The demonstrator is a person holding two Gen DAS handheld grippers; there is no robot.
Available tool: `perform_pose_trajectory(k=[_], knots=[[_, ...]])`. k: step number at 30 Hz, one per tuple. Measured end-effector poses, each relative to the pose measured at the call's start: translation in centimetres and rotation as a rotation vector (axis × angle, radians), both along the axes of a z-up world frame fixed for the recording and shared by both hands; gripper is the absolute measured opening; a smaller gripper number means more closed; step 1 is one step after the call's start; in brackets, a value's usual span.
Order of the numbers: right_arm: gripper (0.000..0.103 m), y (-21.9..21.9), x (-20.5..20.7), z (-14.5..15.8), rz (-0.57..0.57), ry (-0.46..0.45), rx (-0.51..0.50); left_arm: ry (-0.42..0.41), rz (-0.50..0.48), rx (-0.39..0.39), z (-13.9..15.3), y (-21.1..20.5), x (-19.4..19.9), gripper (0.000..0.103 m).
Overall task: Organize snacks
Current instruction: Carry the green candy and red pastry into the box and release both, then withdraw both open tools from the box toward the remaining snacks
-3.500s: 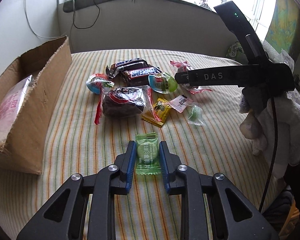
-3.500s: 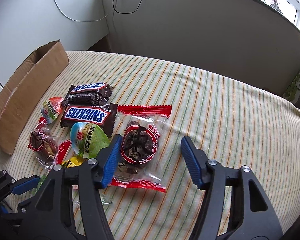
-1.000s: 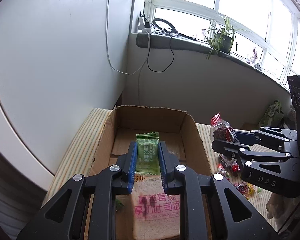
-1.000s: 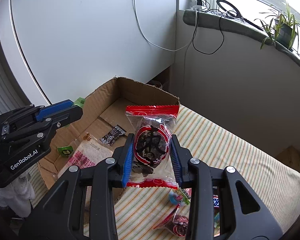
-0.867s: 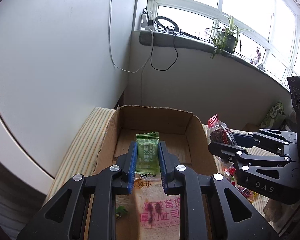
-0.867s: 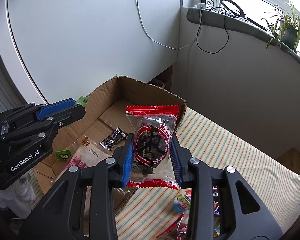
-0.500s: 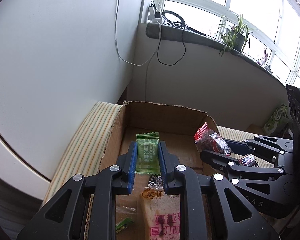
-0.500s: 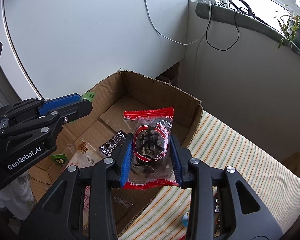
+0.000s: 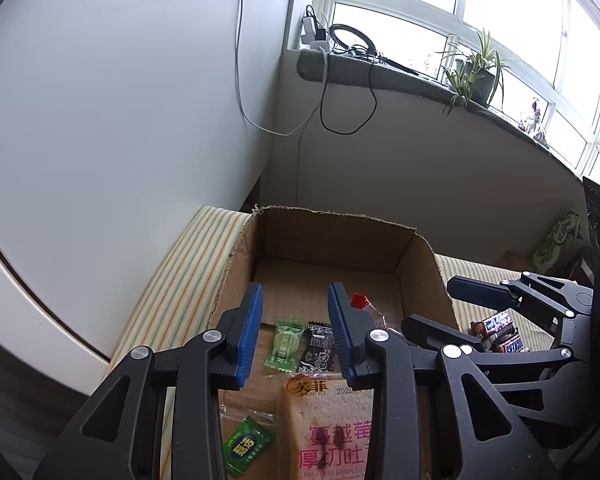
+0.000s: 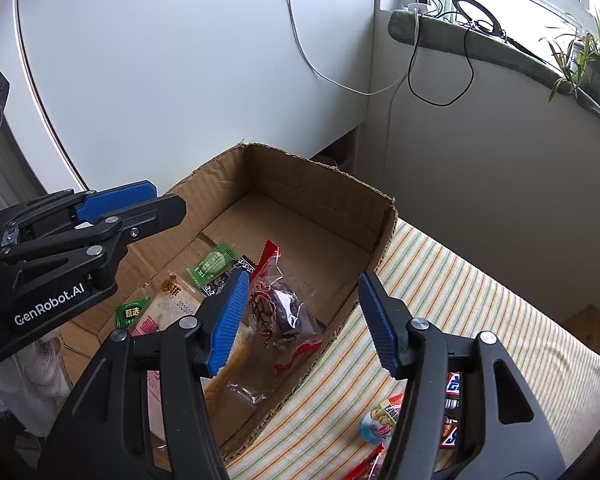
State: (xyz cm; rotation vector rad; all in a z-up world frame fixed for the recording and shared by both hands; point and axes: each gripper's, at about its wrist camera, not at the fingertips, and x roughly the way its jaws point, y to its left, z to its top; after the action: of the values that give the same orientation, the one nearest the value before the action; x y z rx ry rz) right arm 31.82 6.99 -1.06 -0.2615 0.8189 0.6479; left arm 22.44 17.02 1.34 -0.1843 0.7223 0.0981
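Snacks dropped in box (image 10: 320,192), fingers (image 10: 228,316) parted

A home: potted plant (image 9: 473,76) on windowsill (image 9: 400,78), striped cloth (image 10: 460,320).

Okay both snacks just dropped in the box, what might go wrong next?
The red-edged date pack lies propped on the toast bag near the cardboard box wall's low torn edge, so it may slide. The left gripper and right gripper, jaws just opened, hang close together and could clash withdrawing.
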Motion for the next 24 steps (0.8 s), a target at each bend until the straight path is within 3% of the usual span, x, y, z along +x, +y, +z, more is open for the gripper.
perform_pose_trajectory(k=[8,24], knots=[[0.06,-4.0,-2.6,1.7,-0.022,-0.019,0.014,-0.034,-0.02,-0.012,1.3,-1.3,-1.4,0.032],[0.06,-19.3,-8.6,1.9,-0.206,-0.011,0.017,-0.071,-0.177,-0.056,2.9,-9.7,-7.3,0.032]])
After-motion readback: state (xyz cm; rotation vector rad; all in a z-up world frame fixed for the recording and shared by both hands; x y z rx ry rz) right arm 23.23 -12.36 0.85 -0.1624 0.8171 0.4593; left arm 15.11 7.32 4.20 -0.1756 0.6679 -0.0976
